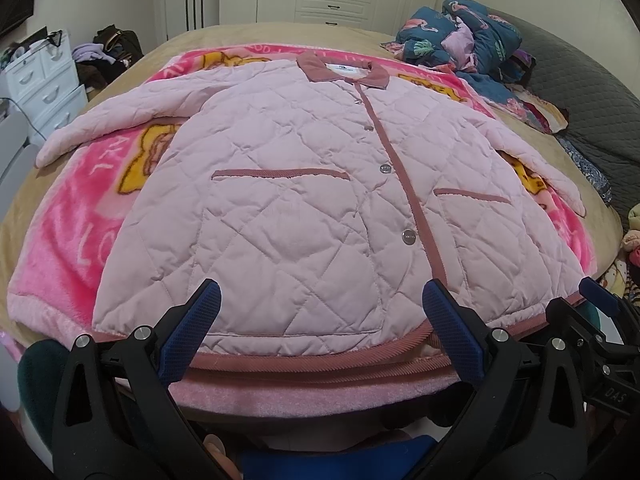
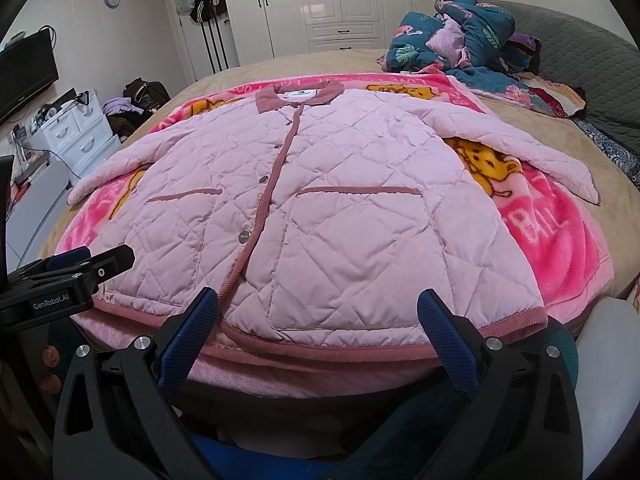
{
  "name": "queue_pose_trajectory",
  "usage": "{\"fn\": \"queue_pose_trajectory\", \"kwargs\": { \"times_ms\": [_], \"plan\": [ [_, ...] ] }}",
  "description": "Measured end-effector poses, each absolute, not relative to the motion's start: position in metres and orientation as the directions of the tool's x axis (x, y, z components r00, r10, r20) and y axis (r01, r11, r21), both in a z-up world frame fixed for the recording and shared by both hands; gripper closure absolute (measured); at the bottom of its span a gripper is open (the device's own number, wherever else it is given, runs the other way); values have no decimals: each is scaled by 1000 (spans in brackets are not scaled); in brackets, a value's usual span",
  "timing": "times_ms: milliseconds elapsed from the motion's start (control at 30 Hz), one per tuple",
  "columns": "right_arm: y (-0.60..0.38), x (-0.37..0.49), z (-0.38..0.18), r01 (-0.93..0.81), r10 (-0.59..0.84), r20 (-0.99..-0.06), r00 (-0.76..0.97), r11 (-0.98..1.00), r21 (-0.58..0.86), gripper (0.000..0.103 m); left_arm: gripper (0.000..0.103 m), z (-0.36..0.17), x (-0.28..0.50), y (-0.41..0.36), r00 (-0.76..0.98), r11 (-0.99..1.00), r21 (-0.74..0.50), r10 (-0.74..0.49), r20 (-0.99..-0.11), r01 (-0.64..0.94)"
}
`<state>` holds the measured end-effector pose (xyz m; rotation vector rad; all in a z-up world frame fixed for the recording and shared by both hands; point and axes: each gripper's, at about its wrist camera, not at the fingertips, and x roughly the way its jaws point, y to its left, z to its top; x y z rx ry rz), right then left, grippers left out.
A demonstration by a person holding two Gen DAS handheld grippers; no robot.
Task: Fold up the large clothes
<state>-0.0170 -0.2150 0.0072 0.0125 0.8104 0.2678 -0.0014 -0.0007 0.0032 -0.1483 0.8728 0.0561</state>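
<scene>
Left hand-held gripper [image 1: 320,300] wide open, empty | right hand-held gripper [image 2: 318,306] same | jacket [image 1: 312,200] flat

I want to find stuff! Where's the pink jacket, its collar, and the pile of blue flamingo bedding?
pink jacket [image 1: 320,208]: left wrist view, on its quilted front.
collar [image 2: 300,94]: right wrist view, on its dark pink edge.
blue flamingo bedding [image 2: 460,36]: right wrist view, on the heap's middle.

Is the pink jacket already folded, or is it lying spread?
Spread. The pink jacket lies flat, front up, on the blanket, both sleeves out to the sides.
</scene>
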Motion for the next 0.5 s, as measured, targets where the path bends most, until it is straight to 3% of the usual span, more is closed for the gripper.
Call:
{"fn": "queue_pose_trajectory", "kwargs": {
  "times_ms": [500],
  "plan": [
    [-215, -17, 8, -231, 240, -716, 655, 966, 113, 4, 8, 3, -3, -1, 642, 988, -109, -15, -767, -108]
  ]
}}
